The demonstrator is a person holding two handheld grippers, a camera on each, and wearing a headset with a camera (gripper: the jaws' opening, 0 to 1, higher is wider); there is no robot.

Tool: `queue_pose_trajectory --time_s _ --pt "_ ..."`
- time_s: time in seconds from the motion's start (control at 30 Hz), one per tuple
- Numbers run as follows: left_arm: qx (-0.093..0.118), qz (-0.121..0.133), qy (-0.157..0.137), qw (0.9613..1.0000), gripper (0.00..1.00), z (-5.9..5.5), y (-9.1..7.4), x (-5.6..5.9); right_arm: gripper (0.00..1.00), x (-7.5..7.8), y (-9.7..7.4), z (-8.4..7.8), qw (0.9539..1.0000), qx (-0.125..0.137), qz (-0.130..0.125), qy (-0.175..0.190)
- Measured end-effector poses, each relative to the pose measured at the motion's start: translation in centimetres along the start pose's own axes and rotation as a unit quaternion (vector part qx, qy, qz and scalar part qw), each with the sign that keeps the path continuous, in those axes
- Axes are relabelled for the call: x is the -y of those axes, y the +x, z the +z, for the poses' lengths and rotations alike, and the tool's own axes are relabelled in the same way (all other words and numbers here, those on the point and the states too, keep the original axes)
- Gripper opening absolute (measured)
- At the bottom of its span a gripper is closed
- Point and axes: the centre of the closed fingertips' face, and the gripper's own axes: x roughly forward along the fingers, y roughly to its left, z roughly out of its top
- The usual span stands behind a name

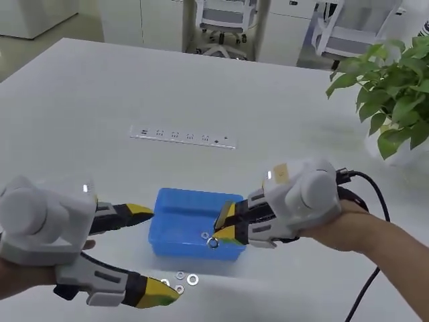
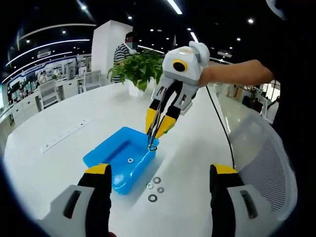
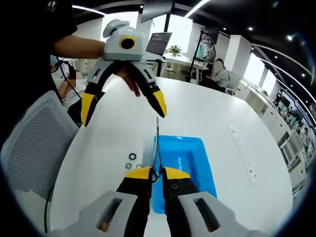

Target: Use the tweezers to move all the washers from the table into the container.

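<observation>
My right gripper (image 1: 224, 227) is shut on thin metal tweezers (image 3: 157, 145). The tweezers' tips pinch one washer (image 1: 213, 243) just above the near rim of the blue container (image 1: 175, 201); the same washer (image 2: 152, 147) hangs over that rim in the left gripper view. One washer (image 2: 130, 160) lies inside the container (image 2: 106, 153). Several loose washers (image 1: 192, 279) lie on the white table in front of it, and they are visible again as washers (image 2: 152, 198) in the left gripper view. My left gripper (image 1: 159, 255) is open and holds nothing, left of the container, with the loose washers near its lower jaw.
A white power strip (image 1: 182, 136) lies behind the container. At the right edge of the table stands a potted plant (image 1: 395, 100). Office chairs (image 1: 224, 20) stand beyond the far edge. A black cable (image 1: 375, 268) trails from my right gripper.
</observation>
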Motion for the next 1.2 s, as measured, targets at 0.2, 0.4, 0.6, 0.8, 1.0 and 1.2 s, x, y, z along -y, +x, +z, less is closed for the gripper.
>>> queue_pose_trajectory --time_s 0.2,0.4,0.6,0.8,1.0,1.2 --pt "0.008 0.004 -0.002 1.0000 0.93 0.3 -0.1 -0.1 0.09 1.4 0.3 -0.3 0.9999 0.004 -0.011 0.002" --pt "0.011 0.012 -0.003 0.9999 0.96 0.5 -0.3 -0.5 0.09 2.1 0.9 -0.9 0.9999 0.003 -0.013 0.002" --pt "0.013 0.018 -0.006 0.9997 0.99 0.5 -0.3 -0.9 0.09 2.6 1.5 -1.9 0.9999 -0.003 -0.011 0.005" --pt "0.018 0.017 -0.008 0.9997 0.99 0.7 -0.2 -1.1 0.09 3.0 2.0 -2.9 0.9999 -0.009 -0.010 0.009" --pt "0.018 0.015 -0.008 0.9997 0.99 0.9 0.2 -1.4 0.09 3.2 2.7 -3.9 0.9998 -0.013 -0.005 0.015" --pt "0.018 0.014 -0.003 0.9997 0.99 1.2 0.7 -2.0 0.09 3.3 3.3 -4.6 0.9997 -0.016 0.000 0.018"
